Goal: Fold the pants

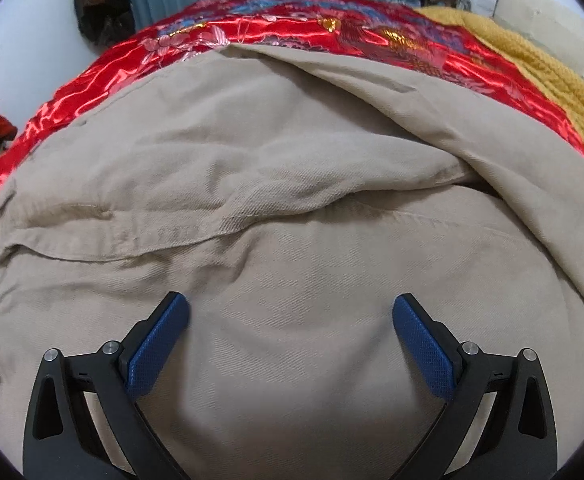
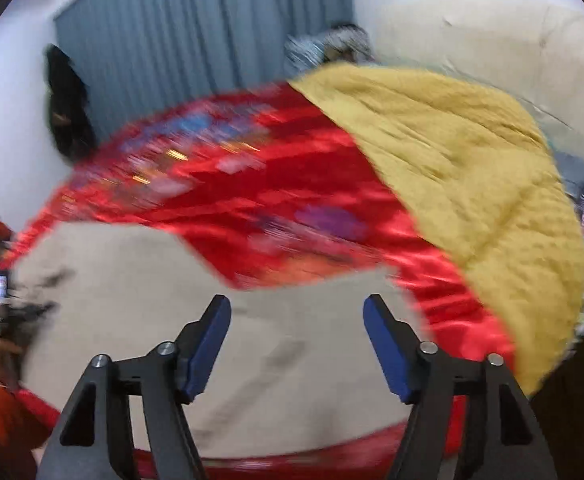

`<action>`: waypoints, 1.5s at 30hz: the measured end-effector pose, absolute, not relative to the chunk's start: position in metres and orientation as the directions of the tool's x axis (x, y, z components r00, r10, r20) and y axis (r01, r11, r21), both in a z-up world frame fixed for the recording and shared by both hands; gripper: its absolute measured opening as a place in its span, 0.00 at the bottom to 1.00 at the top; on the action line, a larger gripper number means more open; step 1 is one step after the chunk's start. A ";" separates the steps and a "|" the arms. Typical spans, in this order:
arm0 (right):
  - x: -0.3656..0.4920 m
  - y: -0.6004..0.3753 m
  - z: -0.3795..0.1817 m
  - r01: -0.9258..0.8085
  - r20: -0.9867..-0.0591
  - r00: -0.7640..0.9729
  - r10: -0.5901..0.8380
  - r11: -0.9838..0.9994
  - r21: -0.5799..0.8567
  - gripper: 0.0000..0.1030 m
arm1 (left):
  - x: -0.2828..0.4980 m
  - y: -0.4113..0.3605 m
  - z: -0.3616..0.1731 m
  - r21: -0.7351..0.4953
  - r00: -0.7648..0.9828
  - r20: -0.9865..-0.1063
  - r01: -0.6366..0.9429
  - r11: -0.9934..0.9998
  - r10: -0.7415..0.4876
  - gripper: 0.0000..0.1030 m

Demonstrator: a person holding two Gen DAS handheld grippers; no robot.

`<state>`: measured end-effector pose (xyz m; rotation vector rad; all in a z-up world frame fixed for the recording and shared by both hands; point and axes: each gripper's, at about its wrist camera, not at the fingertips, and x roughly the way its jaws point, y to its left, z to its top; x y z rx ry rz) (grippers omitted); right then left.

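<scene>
I have the bed in front of me, covered by a red satin spread with a mustard blanket lying over its right side. The spread gives a broad flat surface for folding, and the blanket takes up the room on that side, so I judge my free space to be toward the left and centre.

The tan pants lie across the middle of the spread and fill most of the left wrist view. One fabric layer drapes over from the right in a thick fold, and a seam edge runs across the left. So the pants look partly doubled, with wrinkles not yet smoothed out. In the right wrist view, which is motion-blurred, the pants' far edge ends on bare red satin.

My left gripper hangs low over the flat cloth with its jaws apart, holding nothing. My right gripper is also spread wide and empty, above the pants near their right border. I think both are placed to pick an edge next.
</scene>
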<state>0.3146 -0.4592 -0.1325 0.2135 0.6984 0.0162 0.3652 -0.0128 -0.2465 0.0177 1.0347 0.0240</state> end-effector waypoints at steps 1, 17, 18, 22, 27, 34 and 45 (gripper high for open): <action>0.307 -0.442 -0.134 0.021 -0.607 0.782 0.140 0.968 0.252 0.74 | 0.359 -0.013 -0.240 0.018 0.506 -0.862 -0.020 1.000 0.025 0.99; 0.310 -0.303 -0.250 -0.211 -0.746 0.450 0.490 0.871 0.444 0.72 | 0.237 0.008 -0.216 0.040 0.594 -0.804 0.113 0.993 -0.035 0.99; 0.303 -0.308 -0.242 -0.207 -0.719 0.486 0.497 0.865 0.458 0.72 | 0.235 0.011 -0.208 0.032 0.619 -0.784 0.113 0.993 -0.046 0.99; 0.300 -0.339 -0.234 -0.137 -0.633 0.594 0.497 0.837 0.529 0.75 | 0.245 0.034 -0.201 0.020 0.639 -0.769 0.024 1.000 0.000 0.99; 0.309 -0.360 -0.267 -0.002 -0.704 0.521 0.483 0.825 0.565 0.73 | 0.249 0.060 -0.242 0.048 0.564 -0.824 -0.031 0.998 0.057 0.99; 0.303 -0.353 -0.238 -0.041 -0.573 0.593 0.566 0.732 0.680 0.74 | 0.244 0.067 -0.207 -0.113 0.630 -0.776 -0.070 0.991 -0.044 0.99; 0.310 -0.398 -0.281 0.420 -0.527 0.760 0.379 0.332 0.845 0.61 | 0.253 0.053 -0.240 0.096 0.582 -0.808 -0.021 0.995 0.090 0.99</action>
